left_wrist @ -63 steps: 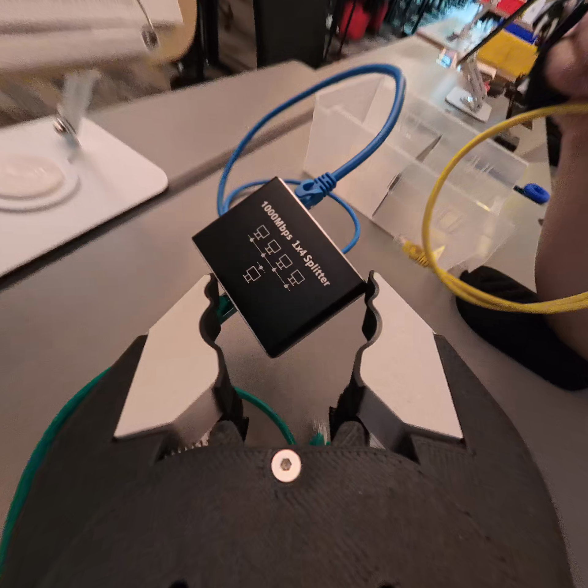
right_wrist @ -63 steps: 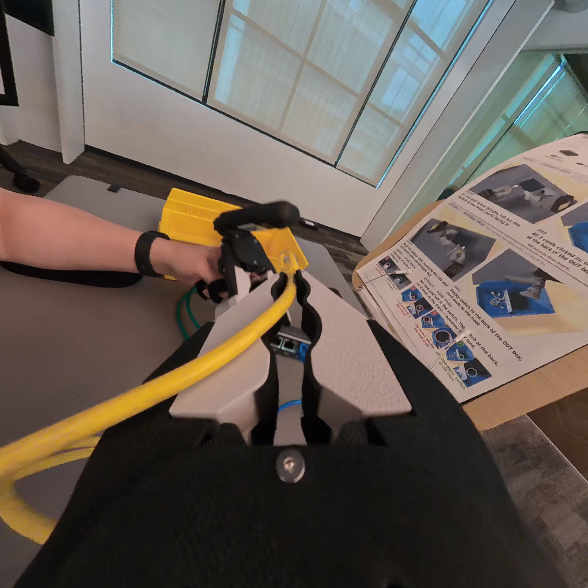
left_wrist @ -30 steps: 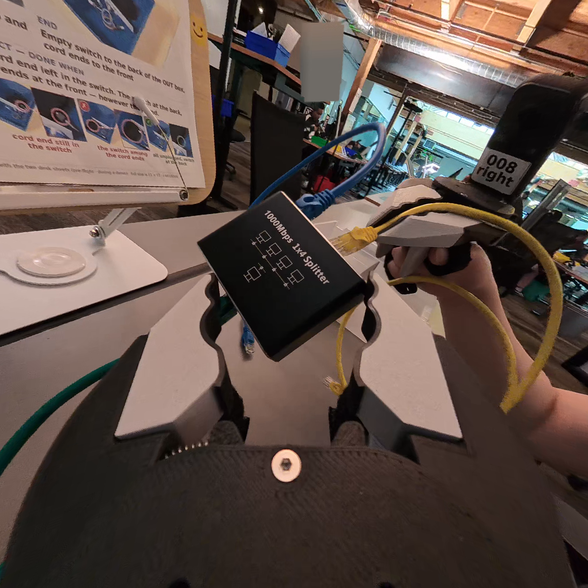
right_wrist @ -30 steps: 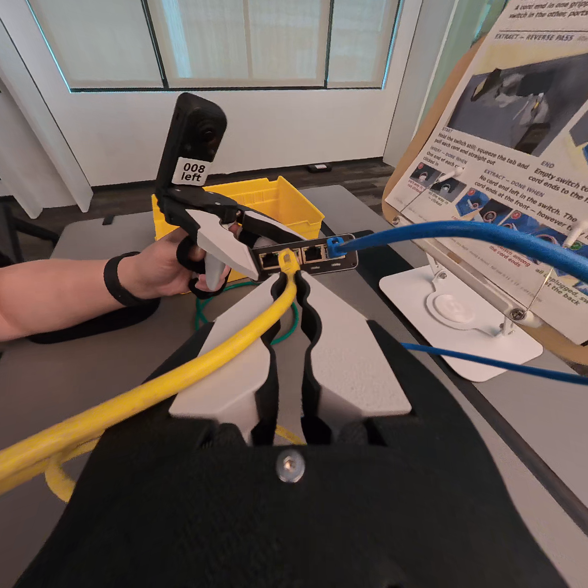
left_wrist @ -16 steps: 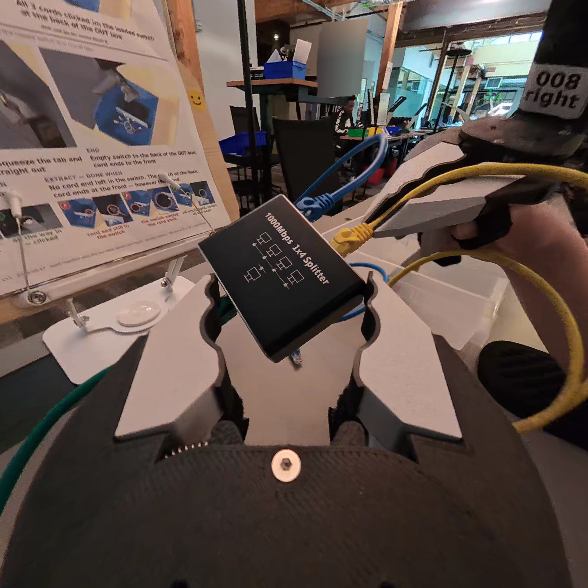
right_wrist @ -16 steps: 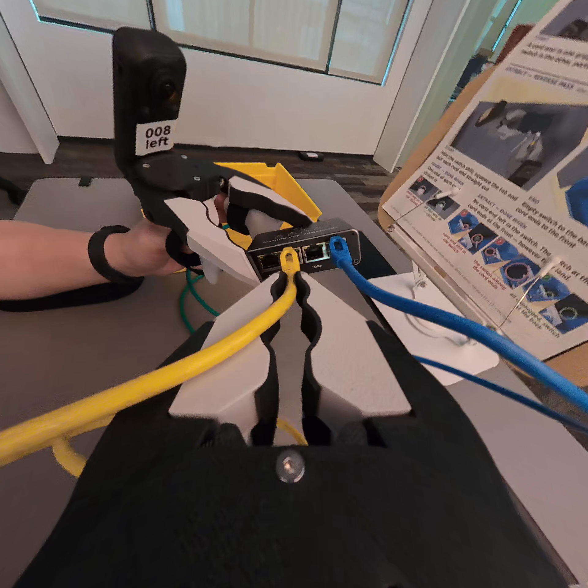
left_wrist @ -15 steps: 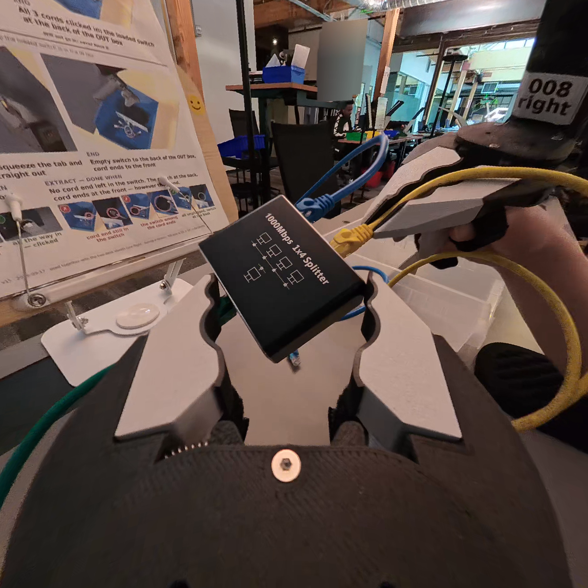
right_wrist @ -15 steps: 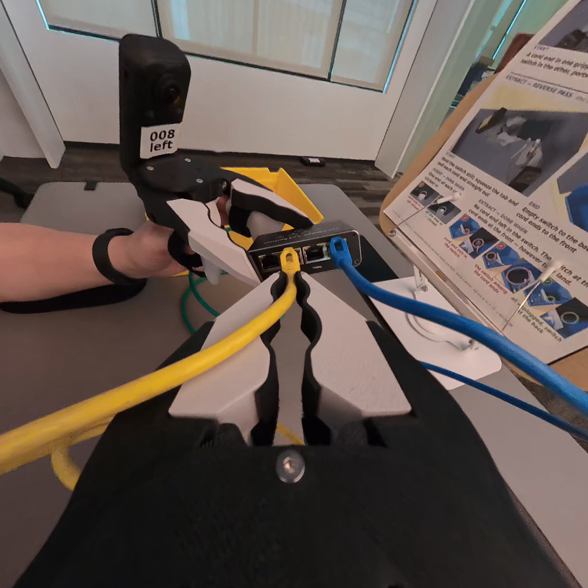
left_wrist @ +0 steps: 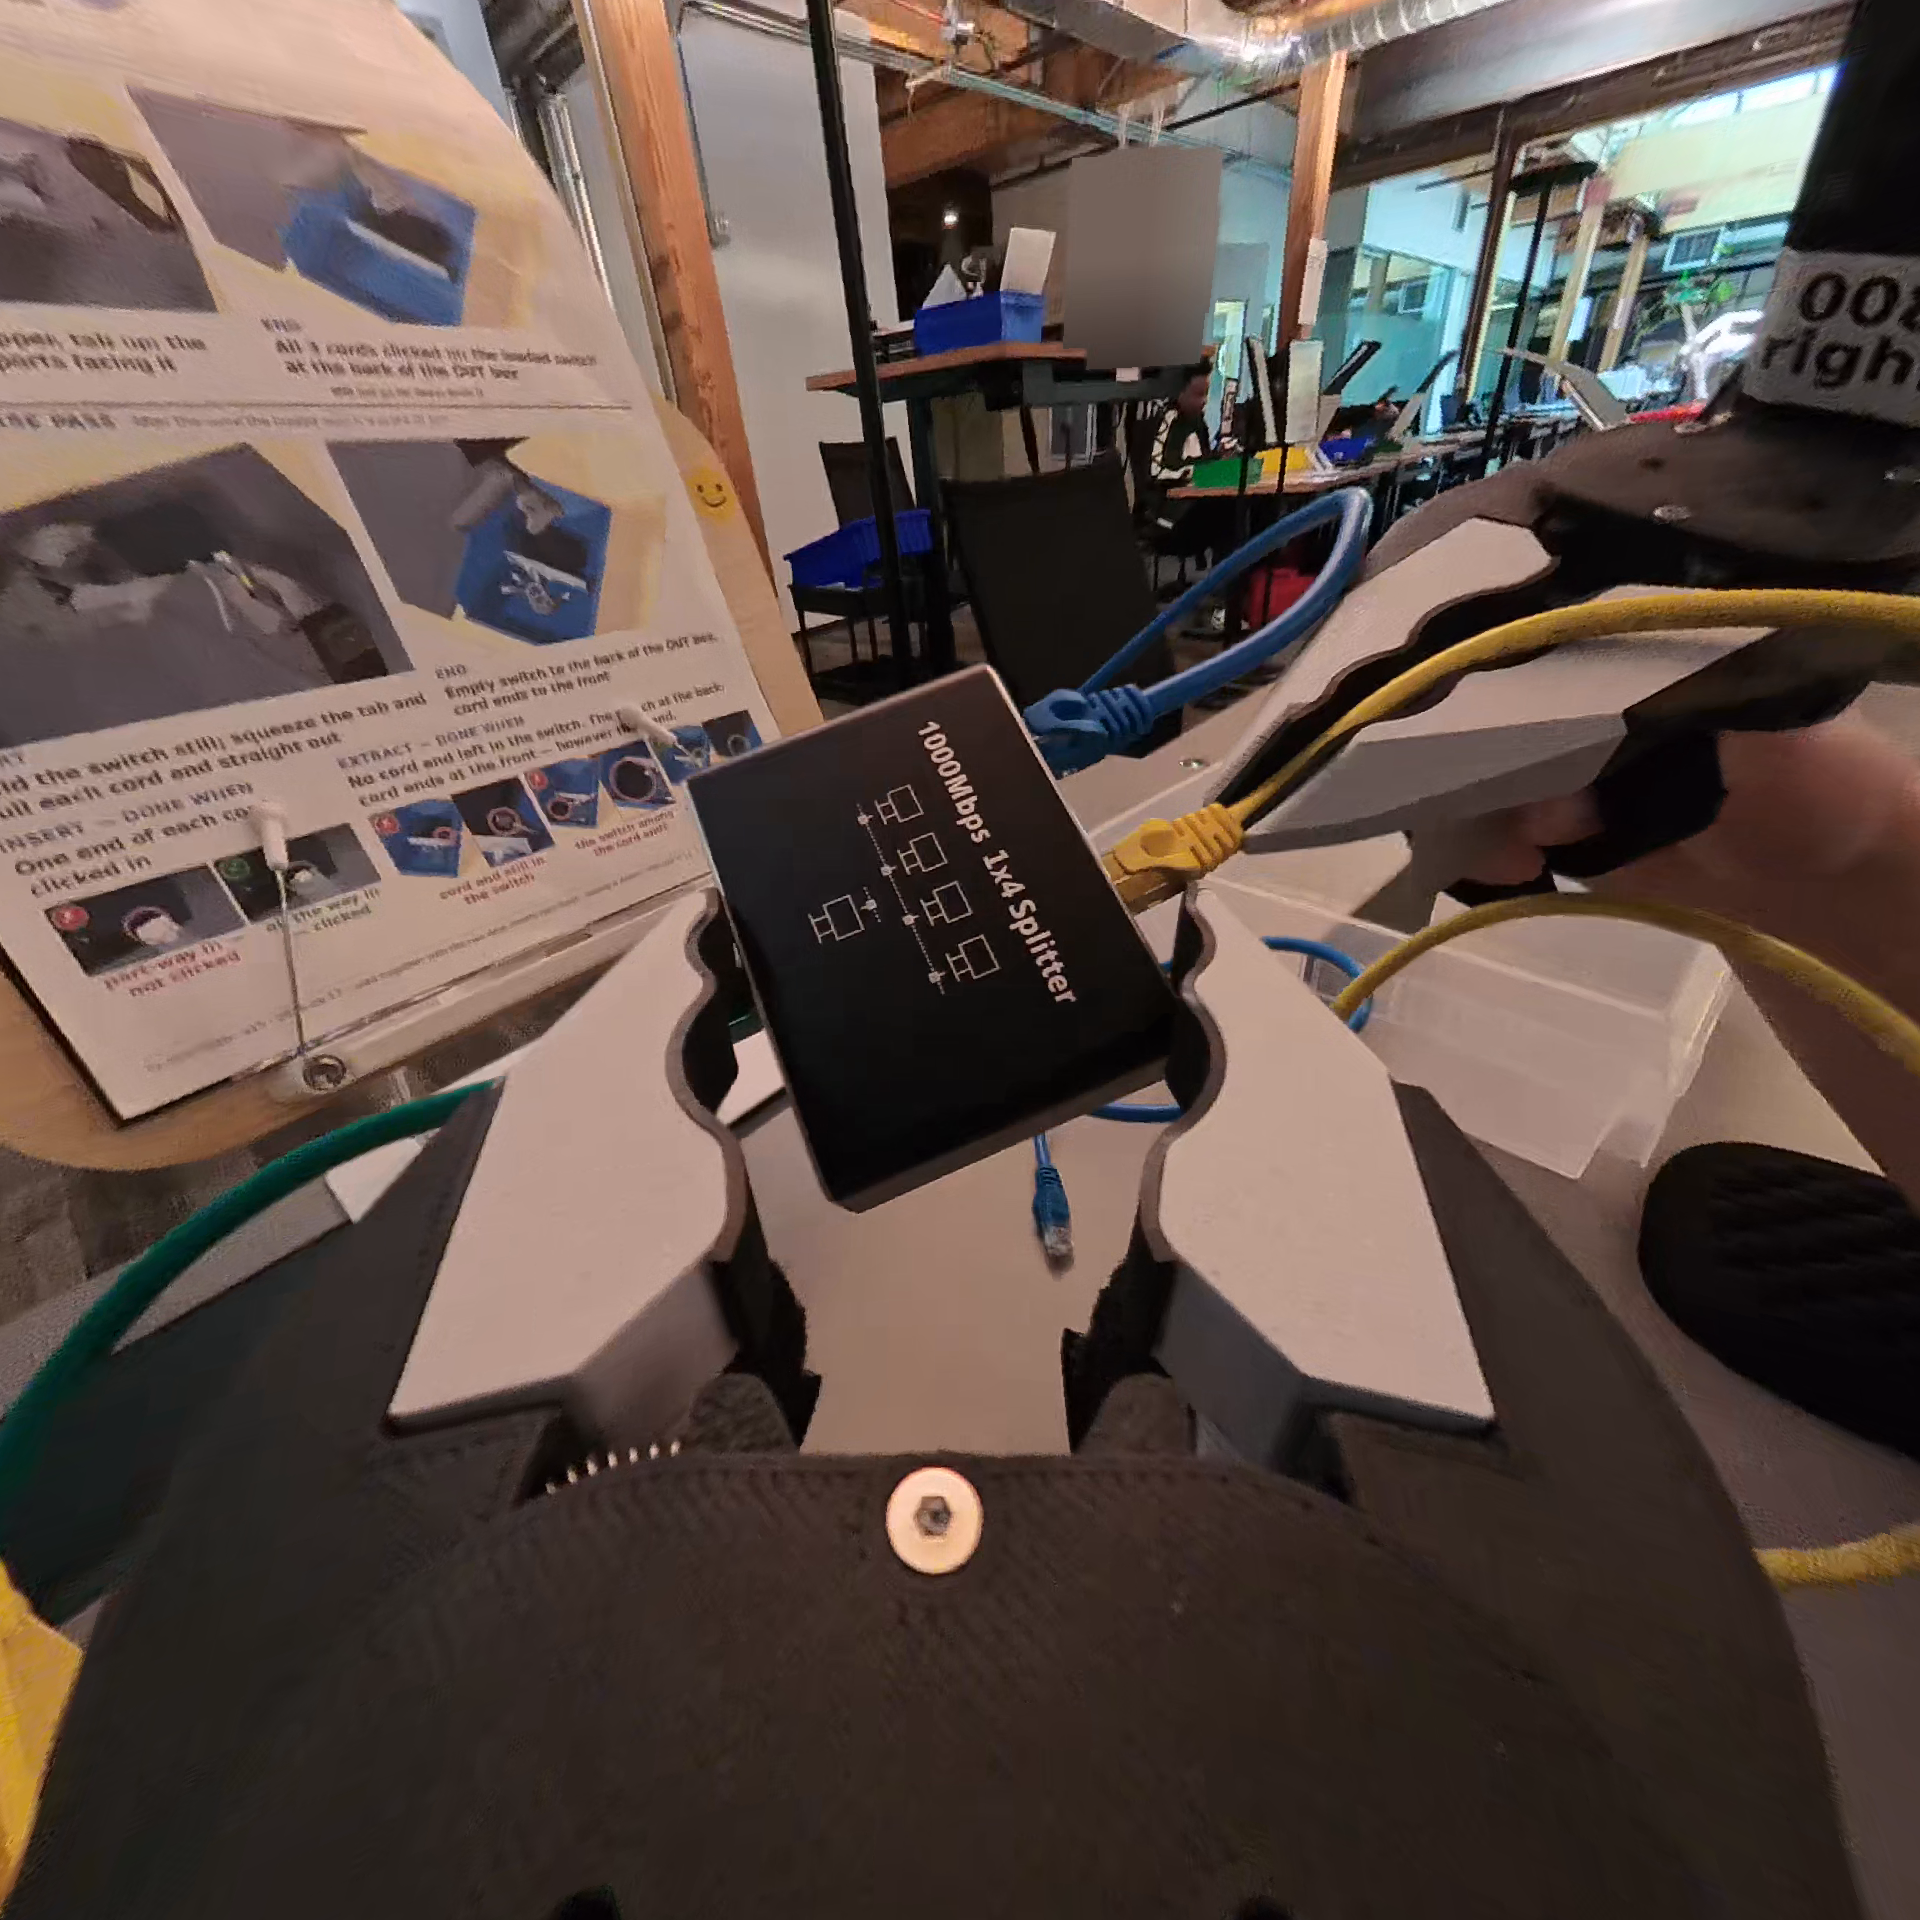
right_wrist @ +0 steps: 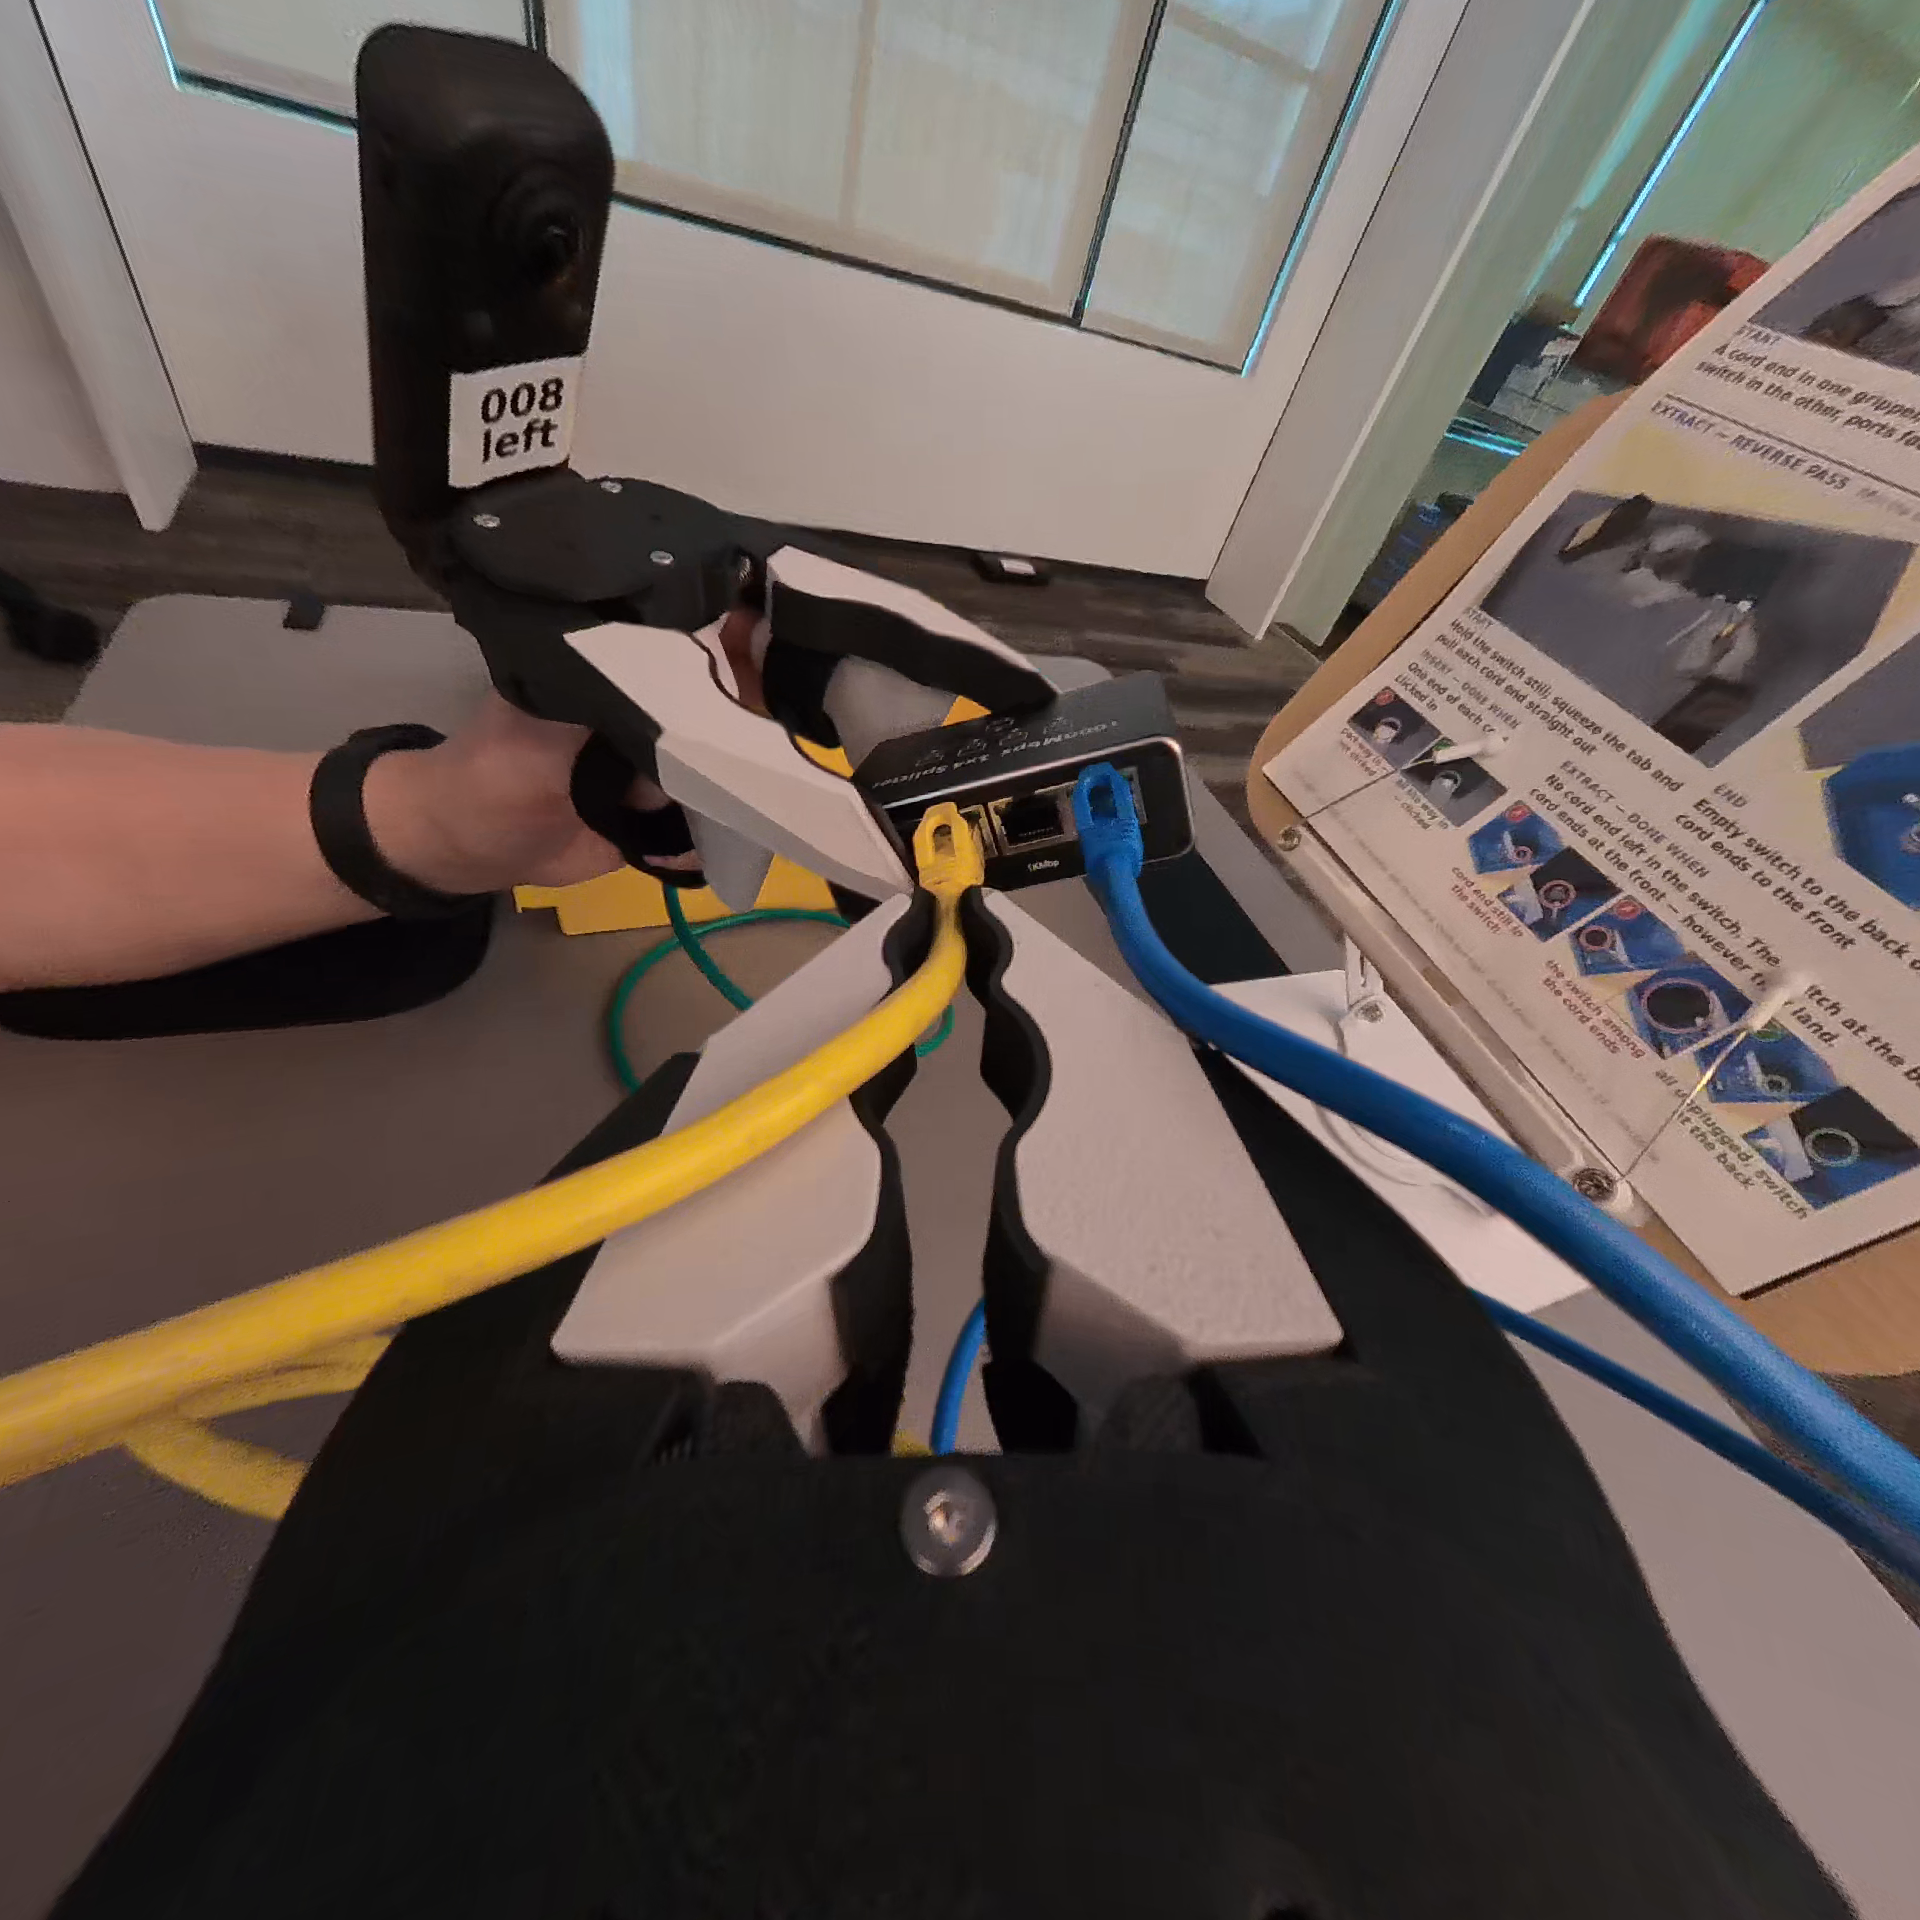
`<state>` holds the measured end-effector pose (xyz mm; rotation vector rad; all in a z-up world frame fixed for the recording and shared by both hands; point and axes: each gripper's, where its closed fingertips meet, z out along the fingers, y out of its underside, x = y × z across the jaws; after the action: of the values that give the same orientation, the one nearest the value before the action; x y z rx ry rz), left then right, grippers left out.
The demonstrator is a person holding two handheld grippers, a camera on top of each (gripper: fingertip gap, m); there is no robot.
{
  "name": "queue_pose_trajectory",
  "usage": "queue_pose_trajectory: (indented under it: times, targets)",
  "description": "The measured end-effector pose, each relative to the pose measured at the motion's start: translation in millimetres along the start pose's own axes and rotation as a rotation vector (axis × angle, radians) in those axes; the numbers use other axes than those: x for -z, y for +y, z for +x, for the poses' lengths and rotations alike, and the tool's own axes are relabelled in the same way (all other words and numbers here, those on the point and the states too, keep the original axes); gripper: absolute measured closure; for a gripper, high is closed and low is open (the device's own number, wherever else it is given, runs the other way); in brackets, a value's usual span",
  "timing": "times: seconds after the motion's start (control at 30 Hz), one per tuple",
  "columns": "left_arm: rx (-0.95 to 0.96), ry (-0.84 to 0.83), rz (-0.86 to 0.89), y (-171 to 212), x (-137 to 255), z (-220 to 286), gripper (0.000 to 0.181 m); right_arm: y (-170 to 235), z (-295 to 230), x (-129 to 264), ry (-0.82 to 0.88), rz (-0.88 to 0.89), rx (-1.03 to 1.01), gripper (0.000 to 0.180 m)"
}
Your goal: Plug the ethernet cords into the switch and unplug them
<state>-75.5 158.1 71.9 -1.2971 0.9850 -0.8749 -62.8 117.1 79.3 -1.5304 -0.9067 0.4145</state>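
Two cords reach the switch (left_wrist: 935,925) in my left wrist view: blue cord (left_wrist: 1101,712) plugged at its far corner, yellow cord (left_wrist: 1174,852) with its plug at the port side. My left gripper (left_wrist: 951,997) clamps the switch by its edges, lifted off the grey table (left_wrist: 935,1330). Right wrist view: my right gripper (right_wrist: 961,935) is pinched on the yellow cord just behind its plug, which sits in the leftmost port; the middle port (right_wrist: 1034,821) is open, blue on the right. Green cord (right_wrist: 675,956) lies on the table below.
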Motion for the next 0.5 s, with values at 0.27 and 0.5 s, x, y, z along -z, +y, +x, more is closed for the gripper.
queue_pose_trajectory:
  times: [0.27, 0.5]
  targets:
    - [-0.212, 0.007, -0.036, 2, -5, 18, 0.08, -21, -7, 14, 0.021, 0.029, 0.043, 0.175]
    - [-0.406, -0.165, -0.035, 14, -9, 8, 0.125, -28, -17, 18, 0.067, -0.019, 0.165, 0.175]
